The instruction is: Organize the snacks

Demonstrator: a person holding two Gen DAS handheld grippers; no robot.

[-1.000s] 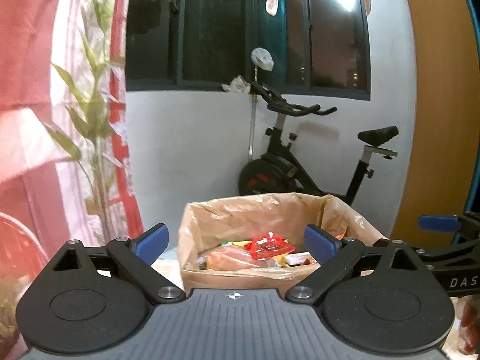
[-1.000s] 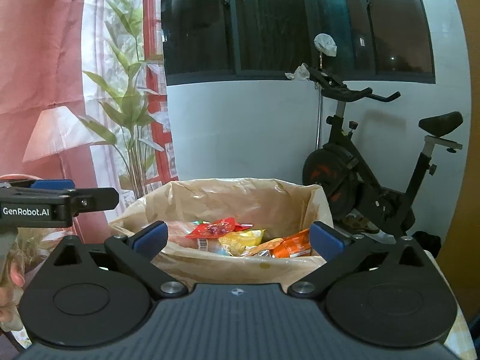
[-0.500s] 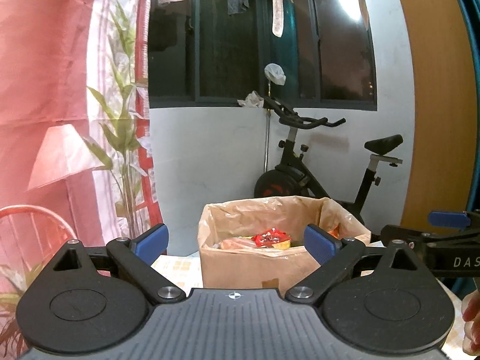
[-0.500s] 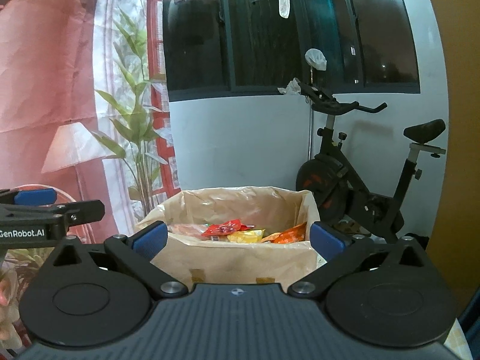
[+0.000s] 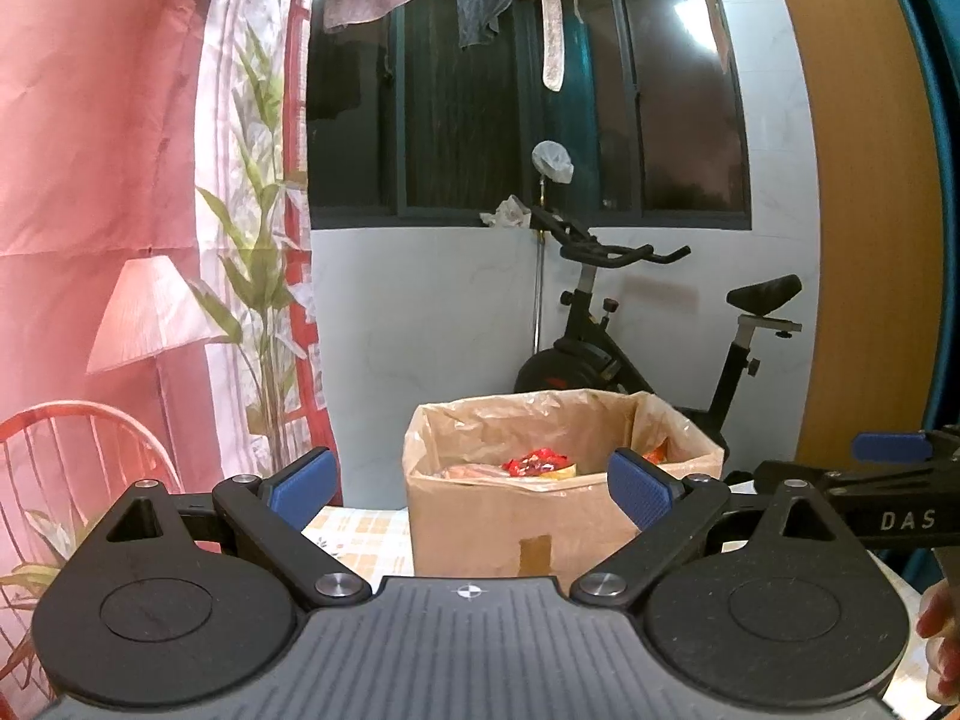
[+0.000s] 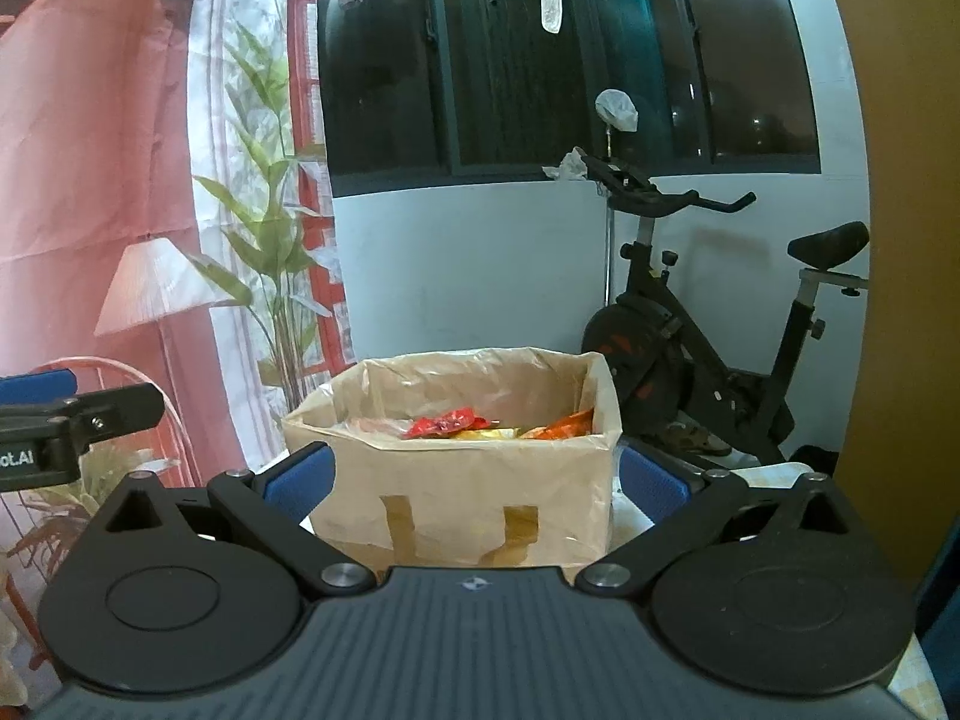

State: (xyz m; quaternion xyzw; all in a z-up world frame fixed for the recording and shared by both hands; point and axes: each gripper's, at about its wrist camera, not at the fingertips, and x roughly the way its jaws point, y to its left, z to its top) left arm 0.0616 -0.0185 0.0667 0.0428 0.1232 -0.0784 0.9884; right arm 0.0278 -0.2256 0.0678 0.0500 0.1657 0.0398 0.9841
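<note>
Hovering short of box [image 5: 516, 534] on table [image 5: 354, 531]; snacks [image 5: 537, 462] inside. Left claw [image 5: 474, 483] and right claw [image 6: 474, 483] both spread, empty. Suggest lifting over rim before descending.

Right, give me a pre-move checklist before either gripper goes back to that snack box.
1. Left gripper open and holding nothing: ok.
2. Right gripper open and holding nothing: ok.
3. Cardboard box upright on the table, top open: ok.
4. Snack packets inside the box's plastic liner: ok.
5. Path between grippers and box unobstructed: ok.
6. Snacks left outside the box: cannot tell, most of the table is hidden.
</note>
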